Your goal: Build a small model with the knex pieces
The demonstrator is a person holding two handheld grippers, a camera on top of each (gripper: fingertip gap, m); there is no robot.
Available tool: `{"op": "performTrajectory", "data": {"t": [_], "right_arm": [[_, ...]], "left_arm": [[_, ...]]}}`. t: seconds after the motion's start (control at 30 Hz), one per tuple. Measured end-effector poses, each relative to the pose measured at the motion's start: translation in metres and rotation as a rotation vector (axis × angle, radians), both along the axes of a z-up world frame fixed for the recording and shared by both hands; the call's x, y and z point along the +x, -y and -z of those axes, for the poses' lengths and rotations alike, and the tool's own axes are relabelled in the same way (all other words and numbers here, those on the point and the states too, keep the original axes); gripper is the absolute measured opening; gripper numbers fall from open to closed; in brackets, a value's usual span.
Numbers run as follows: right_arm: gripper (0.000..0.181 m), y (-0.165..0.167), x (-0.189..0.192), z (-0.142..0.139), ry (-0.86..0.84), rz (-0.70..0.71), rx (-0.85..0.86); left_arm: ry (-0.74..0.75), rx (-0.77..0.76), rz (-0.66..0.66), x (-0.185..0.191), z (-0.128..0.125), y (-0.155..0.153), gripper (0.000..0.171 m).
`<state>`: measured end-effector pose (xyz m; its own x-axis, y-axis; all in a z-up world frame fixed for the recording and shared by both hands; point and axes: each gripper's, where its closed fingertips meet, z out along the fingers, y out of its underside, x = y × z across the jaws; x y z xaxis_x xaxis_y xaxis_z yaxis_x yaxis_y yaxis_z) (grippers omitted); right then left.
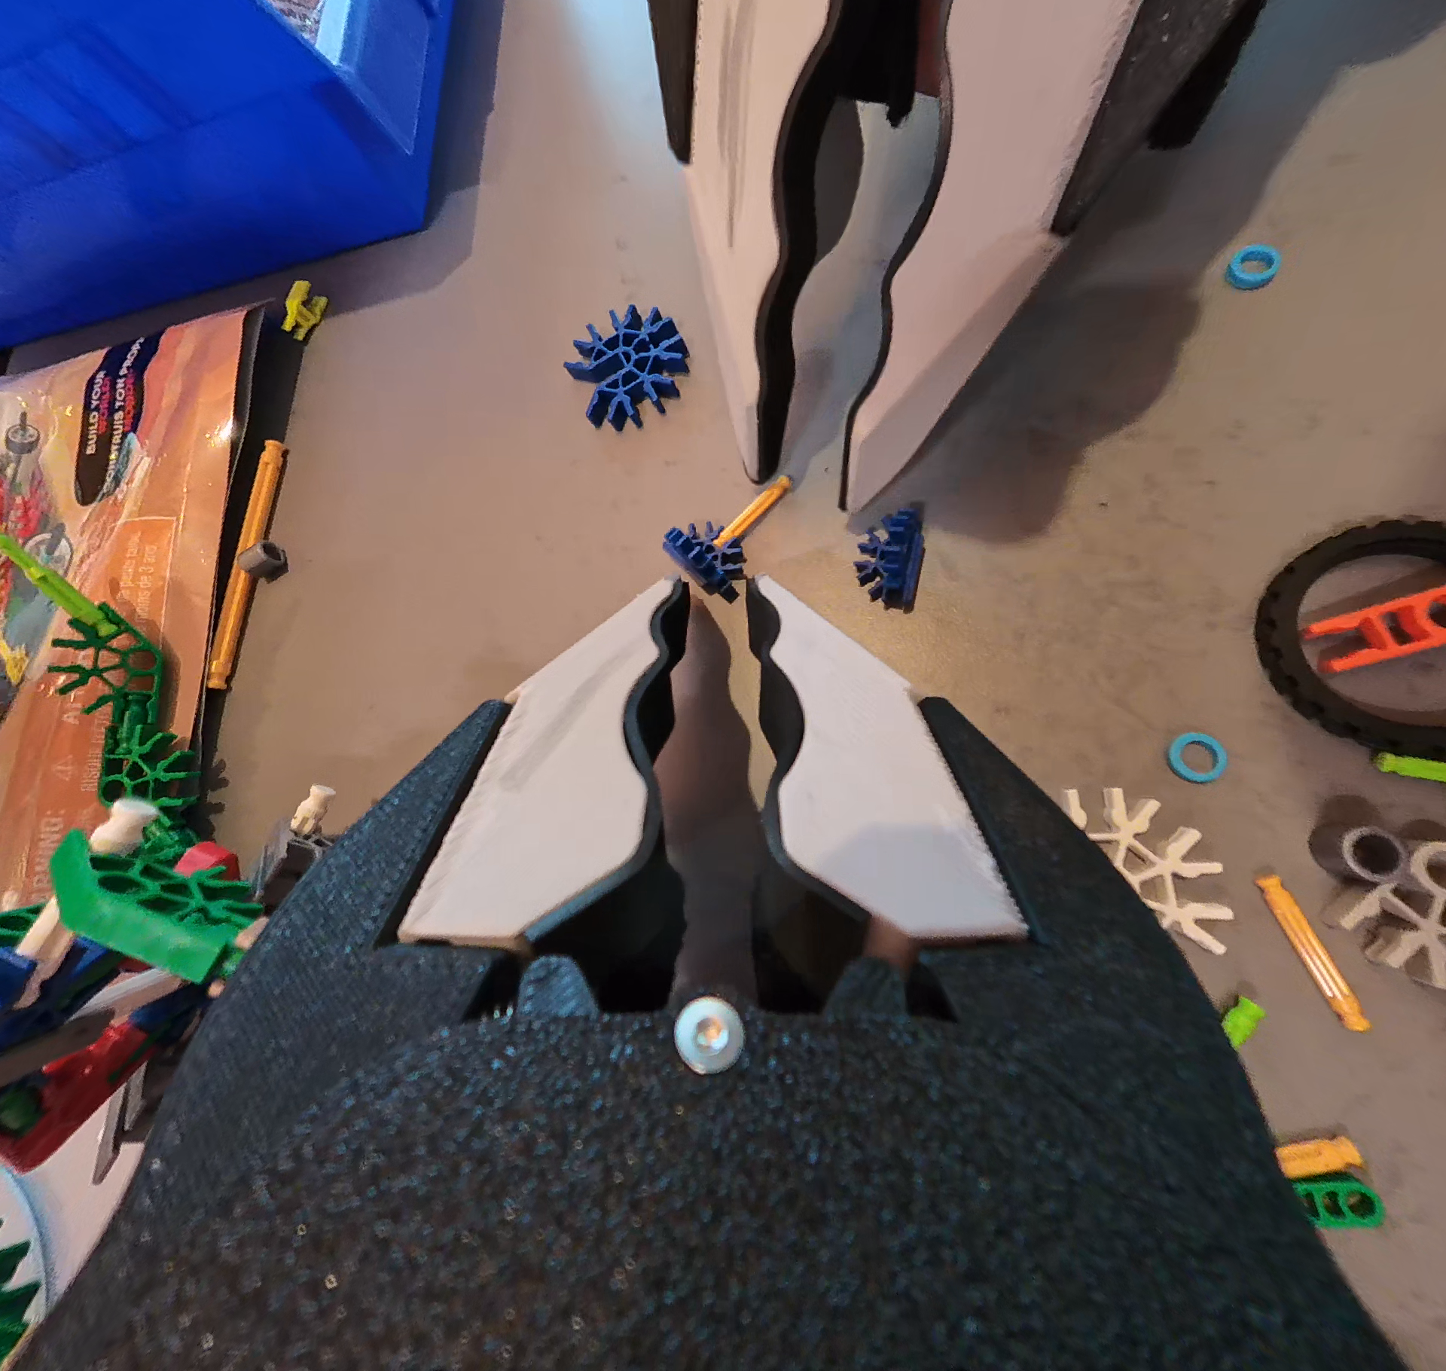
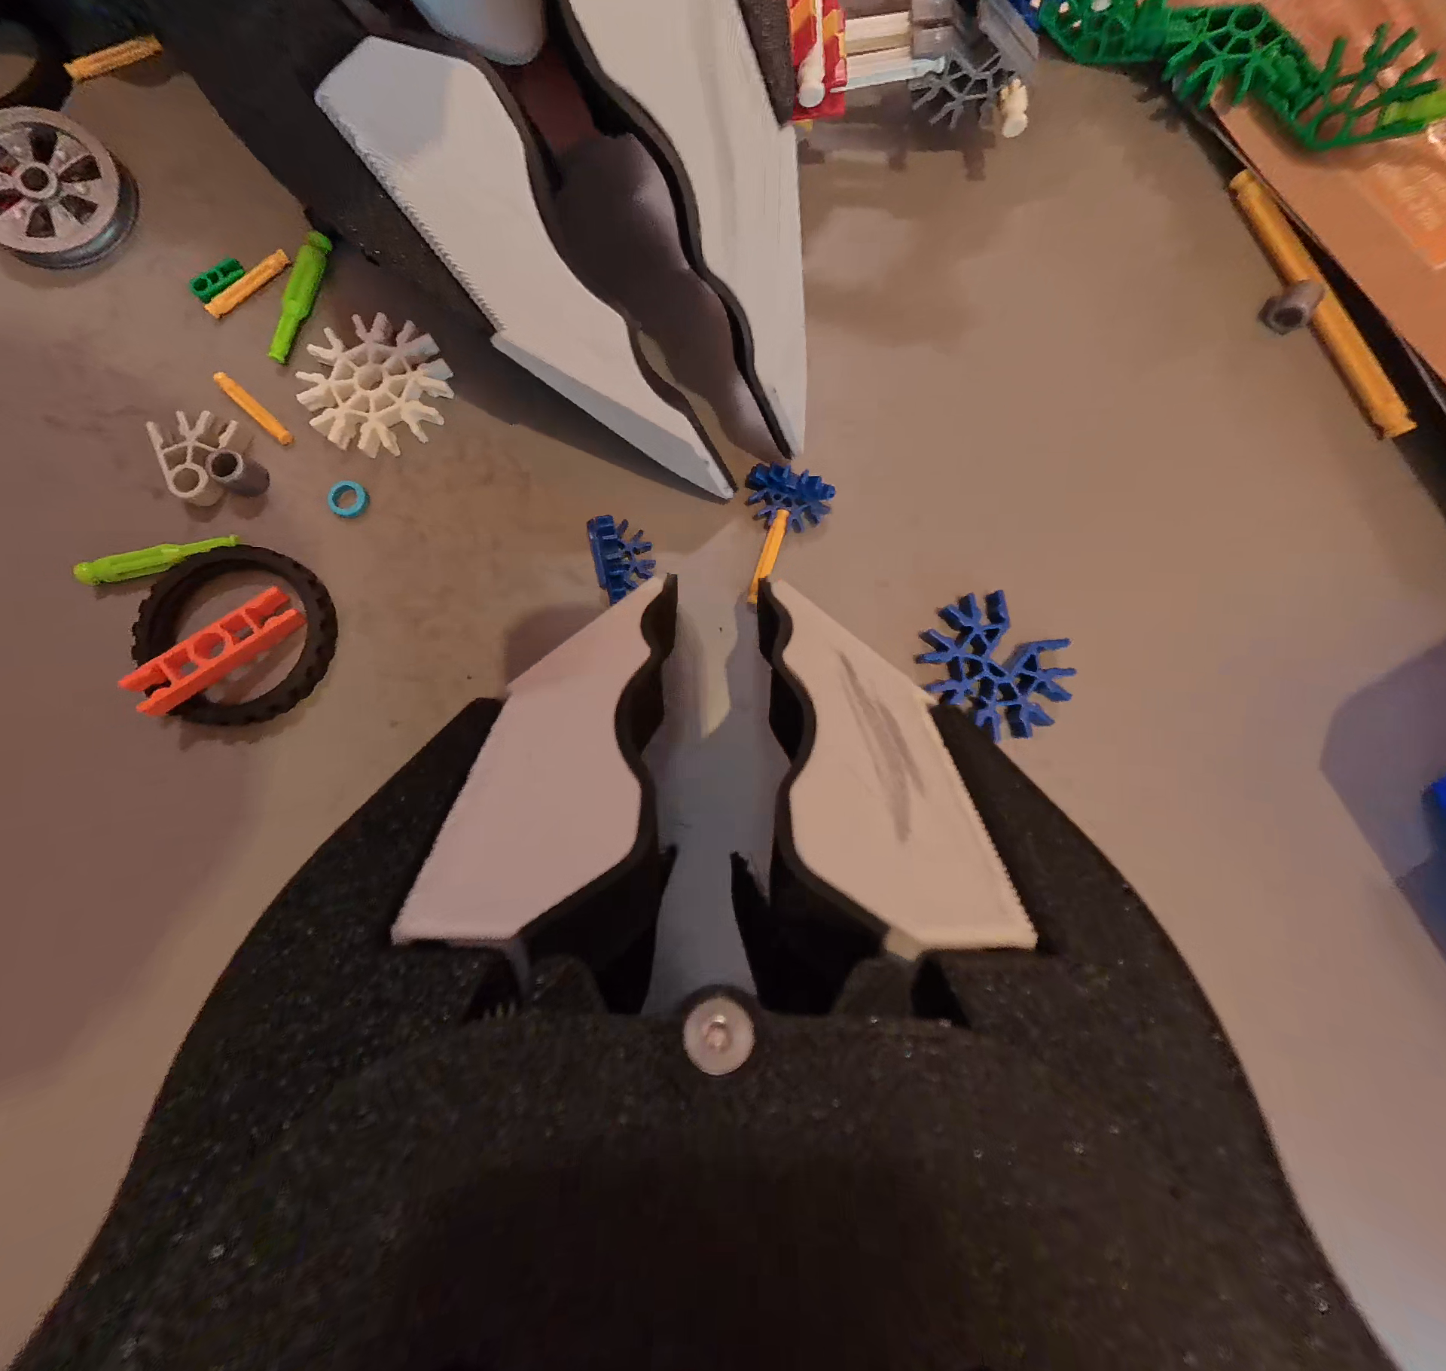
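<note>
A small blue snowflake connector with a short yellow rod plugged into it lies on the grey table between my two grippers. My left gripper has its jaws a little apart, with the connector just beyond its tips and only its near corner between them. My right gripper is open; the rod ends against the tip of its right finger and is not pinched. The connector also shows in the right wrist view. A half blue connector and a double blue connector lie beside them.
A blue bin and a printed packet are on the left, with a long yellow rod and a green, red and blue model. A black tyre holding an orange piece, a white connector, small rods and blue rings lie on the right. My two grippers' fingertips are within a few centimetres of each other.
</note>
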<state>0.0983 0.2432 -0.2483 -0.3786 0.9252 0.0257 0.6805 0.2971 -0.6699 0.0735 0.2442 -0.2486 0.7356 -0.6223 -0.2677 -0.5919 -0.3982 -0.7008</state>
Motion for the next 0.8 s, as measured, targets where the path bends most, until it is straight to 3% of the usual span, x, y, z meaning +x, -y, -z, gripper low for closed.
{"op": "performTrajectory", "data": {"t": [0.53, 0.8], "right_arm": [[0.011, 0.016, 0.006, 0.001, -0.002, -0.103, 0.027], [0.01, 0.035, 0.011, -0.015, -0.062, -0.2, -0.021]], "left_arm": [[-0.004, -0.005, 0.008, 0.004, 0.001, -0.002, 0.006], [0.035, -0.006, 0.013, 0.001, -0.003, 0.0, 0.006]]}}
